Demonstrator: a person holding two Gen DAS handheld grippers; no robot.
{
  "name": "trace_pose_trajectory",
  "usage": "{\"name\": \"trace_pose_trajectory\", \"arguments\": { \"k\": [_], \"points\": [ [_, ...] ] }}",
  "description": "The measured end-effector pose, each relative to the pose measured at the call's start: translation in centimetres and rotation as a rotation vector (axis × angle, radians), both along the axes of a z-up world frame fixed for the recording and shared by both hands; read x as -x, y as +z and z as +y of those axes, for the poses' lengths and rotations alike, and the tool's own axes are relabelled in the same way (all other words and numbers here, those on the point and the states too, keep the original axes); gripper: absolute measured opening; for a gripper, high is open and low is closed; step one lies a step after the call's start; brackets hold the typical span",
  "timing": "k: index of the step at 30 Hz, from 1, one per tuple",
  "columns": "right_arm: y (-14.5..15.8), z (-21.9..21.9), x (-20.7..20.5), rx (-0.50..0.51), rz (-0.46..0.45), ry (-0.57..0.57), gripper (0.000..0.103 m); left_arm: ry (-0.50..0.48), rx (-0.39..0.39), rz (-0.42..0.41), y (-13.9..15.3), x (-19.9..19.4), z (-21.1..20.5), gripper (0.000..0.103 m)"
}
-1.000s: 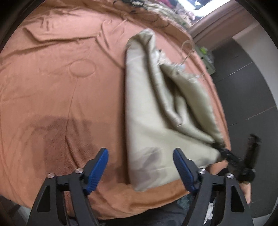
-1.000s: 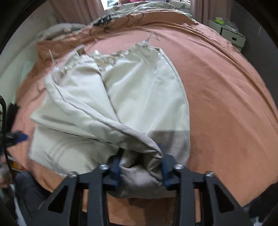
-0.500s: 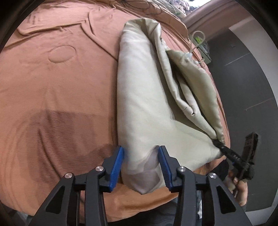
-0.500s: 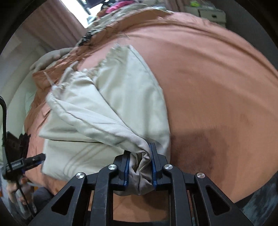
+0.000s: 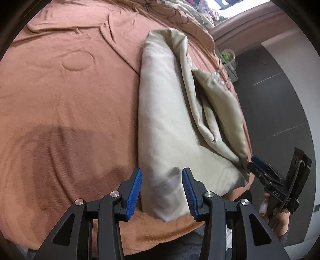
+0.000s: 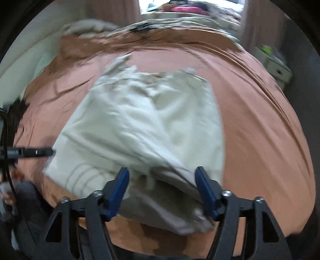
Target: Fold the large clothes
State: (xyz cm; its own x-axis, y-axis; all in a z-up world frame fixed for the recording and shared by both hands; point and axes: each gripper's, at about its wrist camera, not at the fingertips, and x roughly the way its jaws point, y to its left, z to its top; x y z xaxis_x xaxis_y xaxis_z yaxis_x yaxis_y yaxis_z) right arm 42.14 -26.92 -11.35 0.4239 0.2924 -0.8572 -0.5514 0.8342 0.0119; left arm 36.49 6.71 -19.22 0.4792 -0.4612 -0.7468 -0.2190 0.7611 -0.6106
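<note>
Beige trousers [image 5: 166,112] lie folded lengthwise on a rust-brown bedspread [image 5: 60,100]. My left gripper [image 5: 162,174] straddles their near corner; the cloth lies flat between the blue pads, not pinched. In the right wrist view the trousers [image 6: 144,120] spread ahead, blurred. The jaws of my right gripper [image 6: 162,170] are opening, and the bunched end of the cloth sags loose between them, with the pads clear of it. From the left wrist view the right gripper [image 5: 258,164] sits at the garment's right corner. From the right wrist view the left gripper [image 6: 50,152] shows at the far left.
The bedspread [image 6: 260,120] drops off close below both grippers. Dark floor tiles [image 5: 280,100] lie to the right of the bed. A white bedside unit [image 6: 278,68] stands at the far right corner. Rumpled bedding [image 6: 180,18] is piled at the bed's far end.
The right jaws have opened off the bunched trouser end they were pinching, and that gripper has lifted. The left jaws narrowed around the near corner a second ago and have stayed there since.
</note>
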Motion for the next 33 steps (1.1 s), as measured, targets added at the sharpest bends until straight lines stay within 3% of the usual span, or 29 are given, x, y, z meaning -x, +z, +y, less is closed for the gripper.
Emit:
{"name": "trace_pose_trajectory", "arguments": {
  "k": [4,8,12,16,26,28,30,33],
  "points": [
    [0.2,4.1,0.9,0.072,-0.025,0.122,0.071,0.032,-0.022,-0.009,0.9,1.7,2.4,0.044],
    [0.0,7.7,1.9,0.176,-0.081,0.244,0.087,0.092,-0.023,-0.021,1.6,3.8,6.0,0.044],
    [-1.0,10.2,2.9,0.297,-0.14,0.346,0.087,0.153,-0.02,-0.025,1.7,5.7,8.4,0.044],
    [-1.8,11.2,3.0,0.372,-0.18,0.363,0.088,0.201,0.002,-0.024,1.6,7.0,9.8,0.044],
    [-2.7,11.9,0.5,0.332,-0.126,0.307,0.087,0.246,0.034,-0.032,1.4,8.7,10.9,0.044],
    [-2.6,12.1,0.5,0.313,-0.107,0.311,0.068,0.25,0.041,-0.033,1.4,8.9,10.9,0.044],
    [-2.3,12.2,0.1,0.293,-0.08,0.308,0.023,0.249,0.04,-0.035,1.6,9.1,10.9,0.044],
    [-1.1,12.0,-0.2,0.29,-0.136,0.265,0.009,0.248,0.038,-0.04,1.9,9.1,10.7,0.044]
  ]
}}
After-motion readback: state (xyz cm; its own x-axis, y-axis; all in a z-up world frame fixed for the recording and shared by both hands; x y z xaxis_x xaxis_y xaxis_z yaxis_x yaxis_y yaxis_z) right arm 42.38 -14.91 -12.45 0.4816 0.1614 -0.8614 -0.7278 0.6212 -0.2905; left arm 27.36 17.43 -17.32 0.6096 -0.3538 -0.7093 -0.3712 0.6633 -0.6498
